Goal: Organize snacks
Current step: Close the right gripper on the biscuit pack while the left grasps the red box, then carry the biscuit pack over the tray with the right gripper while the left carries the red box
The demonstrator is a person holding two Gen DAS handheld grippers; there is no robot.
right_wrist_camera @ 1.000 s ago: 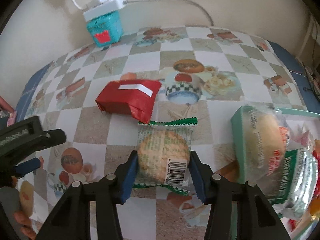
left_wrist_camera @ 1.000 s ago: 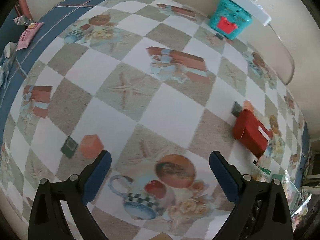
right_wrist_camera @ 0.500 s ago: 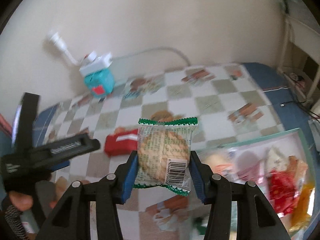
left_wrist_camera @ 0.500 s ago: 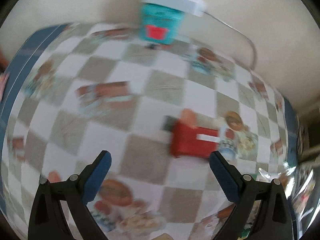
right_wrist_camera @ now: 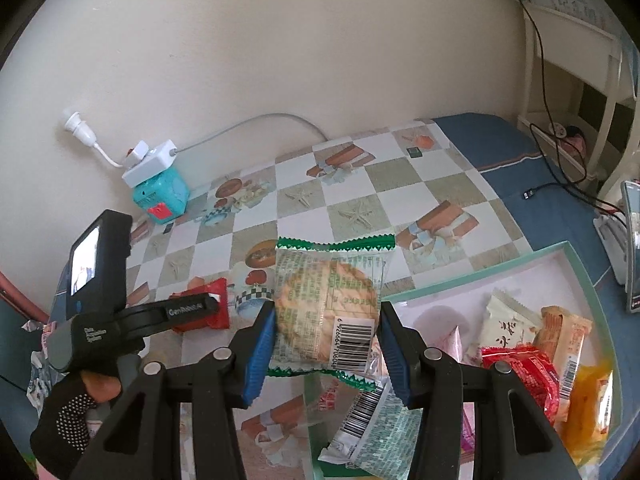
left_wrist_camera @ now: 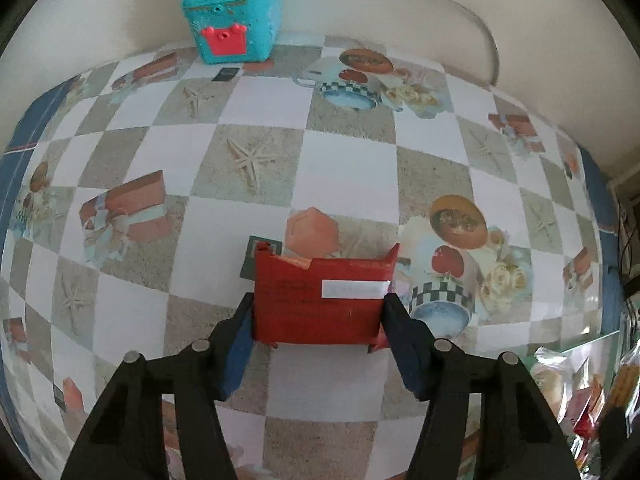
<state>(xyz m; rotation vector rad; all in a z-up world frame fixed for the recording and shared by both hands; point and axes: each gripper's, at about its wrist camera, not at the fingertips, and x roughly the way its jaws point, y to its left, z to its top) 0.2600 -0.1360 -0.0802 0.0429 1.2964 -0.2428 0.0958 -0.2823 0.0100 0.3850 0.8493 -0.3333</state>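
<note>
My left gripper (left_wrist_camera: 318, 308) is closed around a red snack packet (left_wrist_camera: 320, 300) that lies on the checkered tablecloth; its fingers touch both sides of the packet. In the right wrist view the same packet (right_wrist_camera: 218, 312) shows behind the left gripper (right_wrist_camera: 208, 304). My right gripper (right_wrist_camera: 326, 332) is shut on a clear green-edged biscuit packet (right_wrist_camera: 328, 312) and holds it in the air above the near left corner of a mint-rimmed white tray (right_wrist_camera: 568, 250) that holds several snack packets.
A teal box (left_wrist_camera: 232, 28) with a white power strip (right_wrist_camera: 150, 162) on top stands at the wall. The tray's corner with packets shows at the lower right of the left wrist view (left_wrist_camera: 568, 364). A cable (right_wrist_camera: 560, 184) lies on the blue cloth at the right.
My left gripper has swung to the red packet and closed on its sides. My right gripper has lifted the biscuit packet off the table and carried it over the tray.
</note>
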